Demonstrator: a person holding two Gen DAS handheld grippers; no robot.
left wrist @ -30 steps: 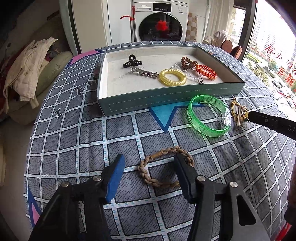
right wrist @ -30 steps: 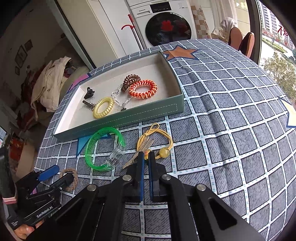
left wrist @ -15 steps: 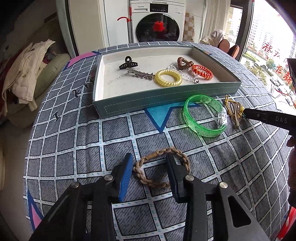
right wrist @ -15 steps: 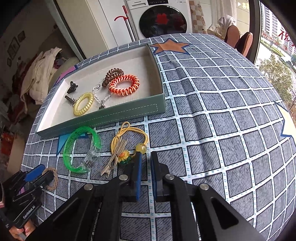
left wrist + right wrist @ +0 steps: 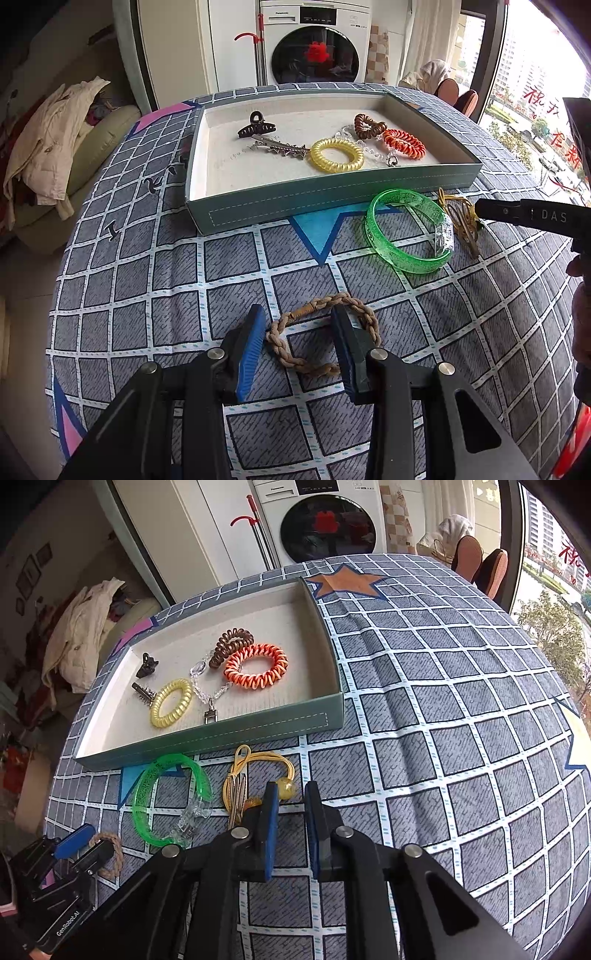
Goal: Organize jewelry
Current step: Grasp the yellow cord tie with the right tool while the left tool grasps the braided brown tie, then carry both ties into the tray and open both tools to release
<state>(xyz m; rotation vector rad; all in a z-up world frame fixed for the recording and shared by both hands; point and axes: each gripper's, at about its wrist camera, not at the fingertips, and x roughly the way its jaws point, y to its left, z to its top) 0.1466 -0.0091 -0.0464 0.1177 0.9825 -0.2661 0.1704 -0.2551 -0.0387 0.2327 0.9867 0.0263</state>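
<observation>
A braided tan bracelet (image 5: 317,306) lies on the checked cloth. My left gripper (image 5: 299,325) stands over it, open. Its blue-padded finger is just outside the ring's left side, and the other finger covers the right part. Cloth shows between the pads. A green bangle (image 5: 402,258) lies in front of the grey-green tray (image 5: 332,206). A yellow cord with a bead (image 5: 287,789) and a hair clip is beside the bangle. My right gripper (image 5: 291,794) is next to the bead. Its jaws are opening a narrow gap with nothing between them.
The tray (image 5: 221,734) holds yellow (image 5: 336,155), orange (image 5: 404,142) and brown coil ties, a black claw clip (image 5: 256,127), a silver clip and a clear chain. A washing machine stands behind. A sofa with a jacket is on the left, chairs on the right.
My left jaws have narrowed around the braided bracelet's left side. My right gripper has shifted right from the hair clip to the bead, and its shut jaws have parted slightly.
</observation>
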